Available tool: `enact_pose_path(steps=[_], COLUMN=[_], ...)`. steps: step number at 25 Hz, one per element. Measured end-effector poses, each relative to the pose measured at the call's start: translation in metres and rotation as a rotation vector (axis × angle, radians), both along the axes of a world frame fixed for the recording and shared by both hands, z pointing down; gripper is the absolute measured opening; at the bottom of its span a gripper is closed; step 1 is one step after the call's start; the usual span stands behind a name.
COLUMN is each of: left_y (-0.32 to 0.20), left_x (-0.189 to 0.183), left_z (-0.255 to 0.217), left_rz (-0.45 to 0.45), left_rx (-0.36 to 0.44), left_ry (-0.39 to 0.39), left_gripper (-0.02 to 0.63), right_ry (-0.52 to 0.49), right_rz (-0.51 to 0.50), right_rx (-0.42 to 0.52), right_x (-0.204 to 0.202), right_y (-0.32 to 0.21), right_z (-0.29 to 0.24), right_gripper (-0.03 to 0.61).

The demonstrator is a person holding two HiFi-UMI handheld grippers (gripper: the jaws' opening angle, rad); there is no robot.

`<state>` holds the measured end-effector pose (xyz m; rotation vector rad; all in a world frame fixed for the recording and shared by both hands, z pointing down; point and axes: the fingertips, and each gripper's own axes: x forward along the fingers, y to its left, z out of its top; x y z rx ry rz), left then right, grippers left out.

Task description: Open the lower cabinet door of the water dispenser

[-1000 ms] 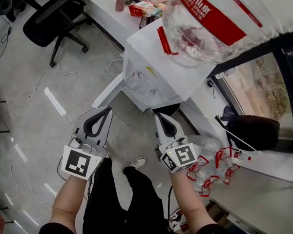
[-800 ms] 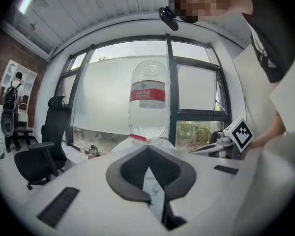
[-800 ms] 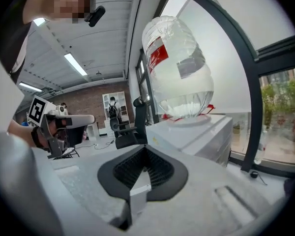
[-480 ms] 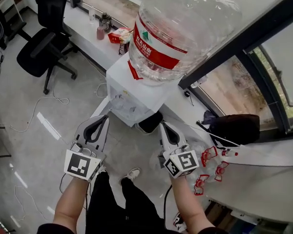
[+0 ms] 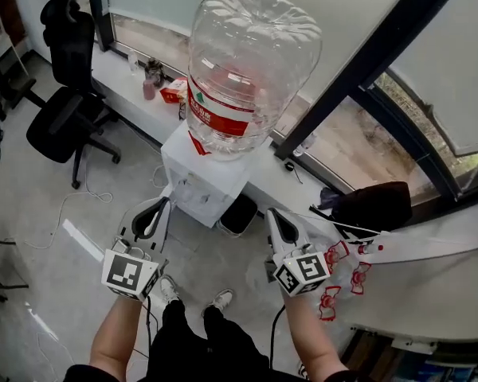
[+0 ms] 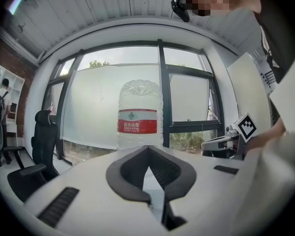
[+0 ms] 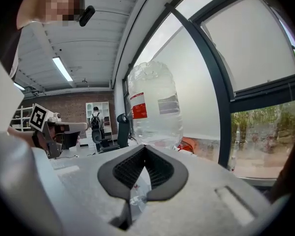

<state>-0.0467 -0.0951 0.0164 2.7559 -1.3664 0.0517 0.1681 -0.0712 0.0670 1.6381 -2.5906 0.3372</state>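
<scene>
head view: one bottle (image 5: 251,62), two hand-held grippers (image 5: 161,203) (image 5: 272,212).

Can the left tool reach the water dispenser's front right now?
Probably not yet: the left tool, shut, points level at the bottle, well above the dispenser body. The way down looks free.

The water bottle (image 5: 251,62) stands upside down on top of the water dispenser (image 5: 201,183). The dispenser stands on the floor (image 5: 56,205), against a long table (image 5: 121,79) that runs under the window. A jar (image 5: 150,86) and a box (image 5: 173,91) sit on the table, behind and left of the dispenser. An office chair (image 5: 64,118) stands well apart to the left. A bin (image 5: 240,213) sits just right of the dispenser, and a bag (image 5: 374,205) lies farther right. The left gripper (image 5: 161,204) and the right gripper (image 5: 272,213) hang side by side before the dispenser.
</scene>
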Motion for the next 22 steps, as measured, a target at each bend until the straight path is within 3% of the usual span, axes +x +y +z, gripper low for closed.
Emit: enact_pose_path(steps=[2, 8, 14, 22], left_y=[0.003, 0.003, 0.010, 0.012], left_x=[-0.001, -0.002, -0.004, -0.006], left_z=[-0.013, -0.046, -0.085, -0.124], left_rz=[0.001, -0.004, -0.012, -0.037], left_rx=[-0.015, 0.036, 0.080, 0.141], left_ry=[-0.015, -0.025, -0.014, 0.018], left_gripper=[0.008, 0.008, 0.008, 0.008], right_ry=[-0.003, 0.011, 0.082, 0.088], right_rz=[0.006, 0.060, 0.086, 0.118], right_rx=[0.012, 0.045, 0.137, 0.253], right_x=[0.006, 0.036, 0.055, 0.079], right_y=[0.004, 0.008, 0.018, 0.037], right_z=[-0.012, -0.051, -0.096, -0.153], right_gripper=[0.005, 0.005, 0.005, 0.005])
